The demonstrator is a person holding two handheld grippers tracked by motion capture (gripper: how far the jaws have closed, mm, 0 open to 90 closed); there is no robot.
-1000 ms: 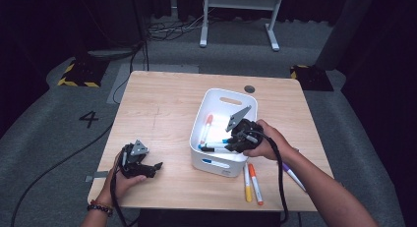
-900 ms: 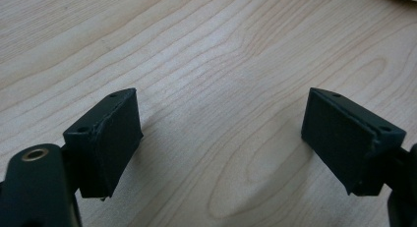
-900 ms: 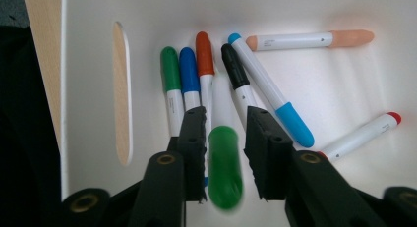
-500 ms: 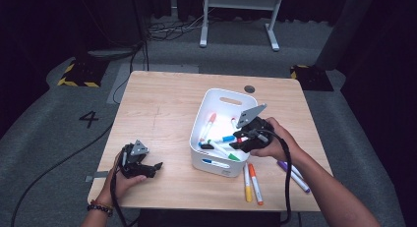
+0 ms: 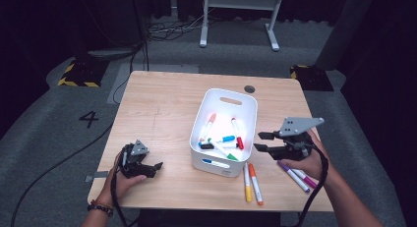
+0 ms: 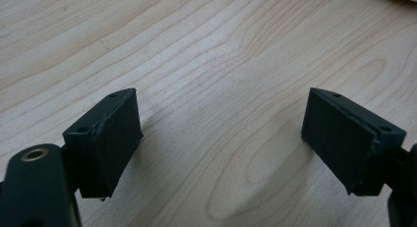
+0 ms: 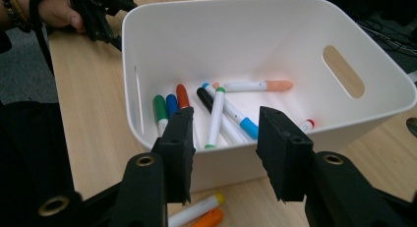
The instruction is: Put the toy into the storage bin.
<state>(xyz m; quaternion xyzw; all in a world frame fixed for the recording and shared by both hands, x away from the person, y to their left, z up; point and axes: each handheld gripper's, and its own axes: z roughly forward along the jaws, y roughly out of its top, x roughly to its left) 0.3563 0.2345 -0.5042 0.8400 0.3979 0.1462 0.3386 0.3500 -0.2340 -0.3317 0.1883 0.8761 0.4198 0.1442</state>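
A white bin stands mid-table with several markers lying in it. My right gripper hovers just right of the bin and points at it. Its jaws have just opened and nothing is between them. In the right gripper view the right gripper faces the bin's near wall, with the markers beyond. My left gripper rests on the table at the front left. Its jaws stand open over bare wood in the left gripper view.
A yellow marker and an orange marker lie in front of the bin. A purple marker and a pink one lie under my right hand. A round grommet sits behind the bin.
My right gripper drew back rightwards from over the bin and its jaws opened. The marker it held at the bin is no longer in them. The left gripper stayed put.
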